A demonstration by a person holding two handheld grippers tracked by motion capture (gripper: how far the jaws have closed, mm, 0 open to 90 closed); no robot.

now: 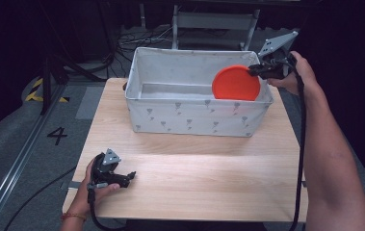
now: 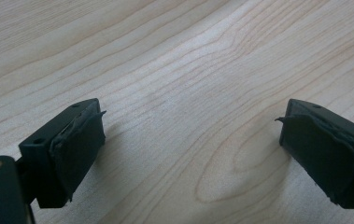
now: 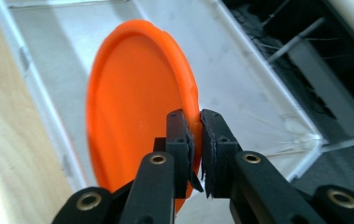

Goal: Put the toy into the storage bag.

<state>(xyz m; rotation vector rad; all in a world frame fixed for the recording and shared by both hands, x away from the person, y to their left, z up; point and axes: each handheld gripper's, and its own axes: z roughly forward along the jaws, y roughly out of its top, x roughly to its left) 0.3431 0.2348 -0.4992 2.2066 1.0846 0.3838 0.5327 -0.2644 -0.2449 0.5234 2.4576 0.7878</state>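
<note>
A light wooden table (image 1: 189, 163) carries a grey fabric bin (image 1: 194, 115) at its far edge

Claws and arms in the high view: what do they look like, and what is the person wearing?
Both claws, left and right, are black, each topped by a grey three-cornered plate and trailing a black cable. The jaws carry dark, frayed pads; brass-coloured rivets sit at the linkages. Both forearms are sleeveless; a reddish band circles the left wrist.

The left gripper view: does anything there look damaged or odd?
Yes. The black pads on the left gripper look worn: their edges are frayed and curl away from the jaws. The wooden table beneath looks normal.
</note>
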